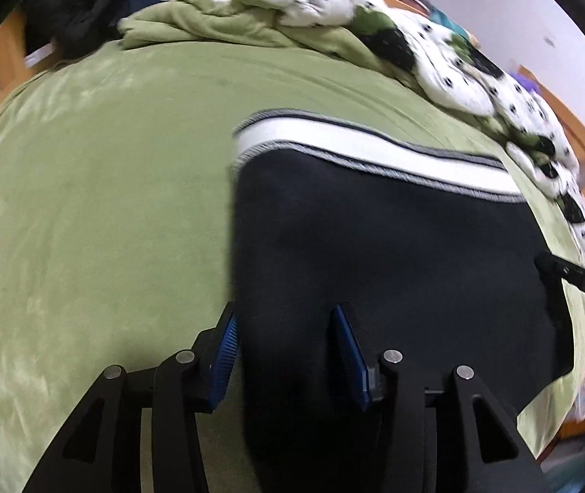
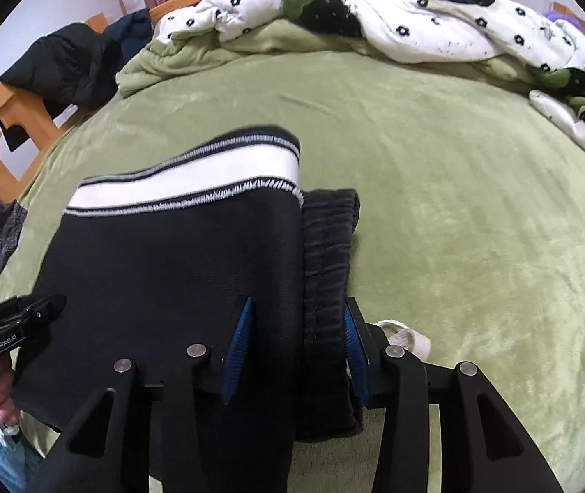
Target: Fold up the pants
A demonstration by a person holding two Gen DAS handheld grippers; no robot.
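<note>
Dark pants [image 1: 395,246] lie folded on the green bed [image 1: 99,205], white-striped hem on the far side. Left gripper [image 1: 288,353]: fingers spread, straddling the fold's left edge, no visible pinch. Right gripper [image 2: 296,353]: fingers spread over the right edge and dark waistband [image 2: 327,246], pads apparently clear of cloth.

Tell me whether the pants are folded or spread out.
Folded: the pants lie as a compact dark rectangle on the green blanket, layers stacked, another edge showing beside the top layer.
</note>
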